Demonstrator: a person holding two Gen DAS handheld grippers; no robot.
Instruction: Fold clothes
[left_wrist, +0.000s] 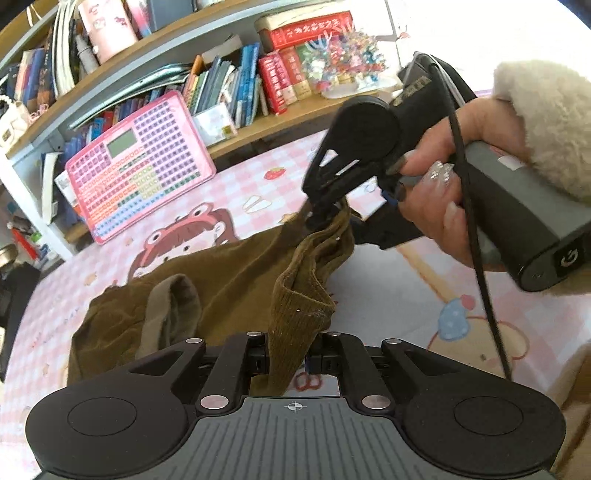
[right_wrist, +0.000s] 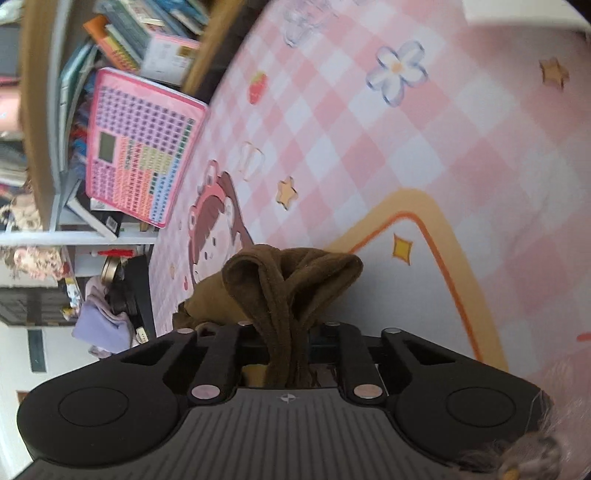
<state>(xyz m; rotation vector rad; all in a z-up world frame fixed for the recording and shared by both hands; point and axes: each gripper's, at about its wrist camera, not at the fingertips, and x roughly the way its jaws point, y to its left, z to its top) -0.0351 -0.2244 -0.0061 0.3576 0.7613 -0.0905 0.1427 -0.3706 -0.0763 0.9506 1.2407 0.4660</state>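
A pink checked bedsheet (left_wrist: 229, 184) printed with a cartoon girl, strawberries and stars is covering the bed and filling most of both views. Behind it, a wooden bookshelf (left_wrist: 155, 48) is holding rows of books, and a pink learning tablet (left_wrist: 138, 168) is leaning against its lower edge.

An olive-brown garment (left_wrist: 221, 280) is lying partly on the sheet and partly hanging in the air, its bulk bunching to the left while 2 gathered parts are rising toward the grippers.

The right gripper (left_wrist: 321, 214), held in a hand (left_wrist: 436, 188) with decorated nails and a fluffy cream cuff, is clamping a bunched fold of the garment (right_wrist: 291, 280) well above the bed. The left gripper (left_wrist: 291, 356) is pinching a ribbed cuff of the same garment between its closed fingers.

A black cable (left_wrist: 476, 240) is trailing from the right gripper across the hand.

Judging the risks: the fabric is looking thick and crumpled rather than spread flat, so any fold made now is likely to come out lopsided. Each grip is catching several layers at 1 narrow point, so a layer may be slipping free as the 2 grippers pull apart. The cable is hanging near the cloth and could be snagging it. The tablet is sitting close enough for swung fabric to knock it.
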